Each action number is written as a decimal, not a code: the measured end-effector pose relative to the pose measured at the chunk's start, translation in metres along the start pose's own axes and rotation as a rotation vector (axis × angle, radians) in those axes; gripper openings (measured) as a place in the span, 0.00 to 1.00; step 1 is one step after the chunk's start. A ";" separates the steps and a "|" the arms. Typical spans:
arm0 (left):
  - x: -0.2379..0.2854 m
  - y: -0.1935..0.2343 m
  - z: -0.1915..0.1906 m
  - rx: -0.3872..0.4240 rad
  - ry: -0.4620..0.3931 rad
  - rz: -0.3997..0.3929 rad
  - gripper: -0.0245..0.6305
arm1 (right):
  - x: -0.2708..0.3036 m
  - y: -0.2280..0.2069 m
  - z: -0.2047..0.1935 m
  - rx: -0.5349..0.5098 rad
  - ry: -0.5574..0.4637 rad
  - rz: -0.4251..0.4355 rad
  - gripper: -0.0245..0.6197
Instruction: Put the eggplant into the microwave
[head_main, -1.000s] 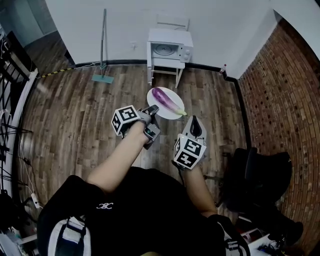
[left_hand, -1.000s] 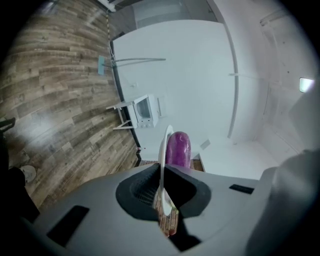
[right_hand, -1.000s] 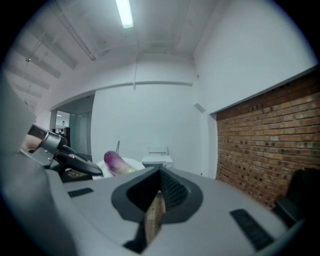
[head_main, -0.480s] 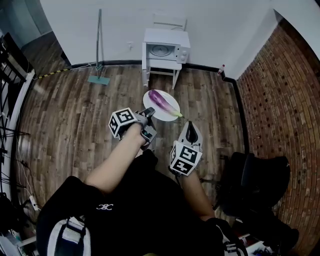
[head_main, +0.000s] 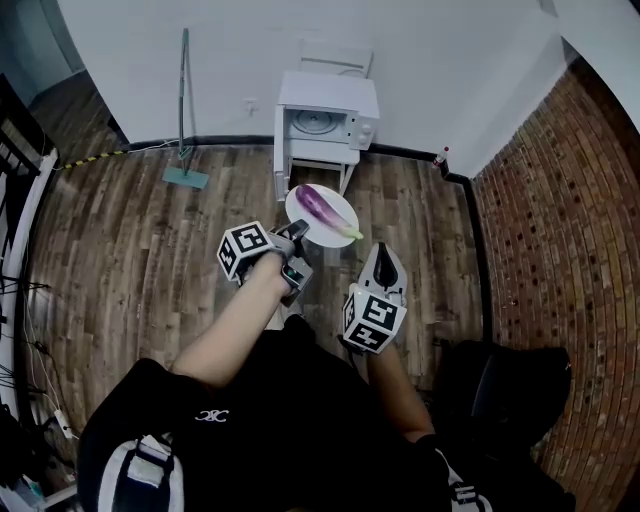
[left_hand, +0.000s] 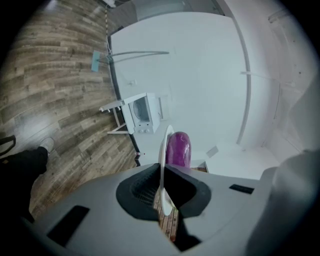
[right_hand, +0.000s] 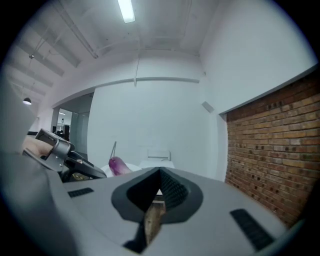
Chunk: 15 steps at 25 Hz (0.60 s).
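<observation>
A purple eggplant (head_main: 322, 208) lies on a white plate (head_main: 305, 229) held above the wooden floor. My left gripper (head_main: 299, 233) is shut on the plate's near rim; in the left gripper view the plate (left_hand: 163, 150) stands edge-on between the jaws, with the eggplant (left_hand: 178, 148) beyond it. My right gripper (head_main: 383, 253) hovers just right of the plate, shut and empty, its jaws (right_hand: 160, 172) meeting at the tips. The white microwave (head_main: 325, 120) sits on a small white stand (head_main: 308, 158) against the wall ahead, its door closed.
A long-handled mop (head_main: 184, 110) leans on the wall left of the stand. A brick wall (head_main: 560, 250) runs along the right, with a small bottle (head_main: 438, 155) in the corner. A black chair (head_main: 505, 390) stands at lower right.
Both grippers and the plate with the eggplant have moved forward toward the microwave, which now shows larger and closer. The left gripper's hold on the plate is unchanged.
</observation>
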<state>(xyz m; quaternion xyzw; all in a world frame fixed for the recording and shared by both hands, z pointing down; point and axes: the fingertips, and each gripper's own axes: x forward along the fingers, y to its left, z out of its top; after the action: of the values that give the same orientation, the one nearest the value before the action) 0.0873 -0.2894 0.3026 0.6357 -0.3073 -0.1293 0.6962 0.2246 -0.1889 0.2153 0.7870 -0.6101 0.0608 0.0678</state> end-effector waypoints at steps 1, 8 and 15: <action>0.011 -0.004 0.011 0.005 0.000 0.001 0.06 | 0.015 0.001 0.005 -0.004 0.001 0.002 0.05; 0.088 -0.033 0.083 0.016 -0.008 -0.001 0.06 | 0.124 -0.002 0.033 -0.014 0.016 0.004 0.05; 0.135 -0.035 0.121 0.034 -0.006 -0.010 0.06 | 0.183 0.001 0.027 0.003 0.025 0.004 0.05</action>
<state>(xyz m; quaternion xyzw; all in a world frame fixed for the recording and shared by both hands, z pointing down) 0.1280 -0.4692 0.3052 0.6486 -0.3083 -0.1297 0.6837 0.2691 -0.3687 0.2215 0.7852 -0.6106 0.0717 0.0743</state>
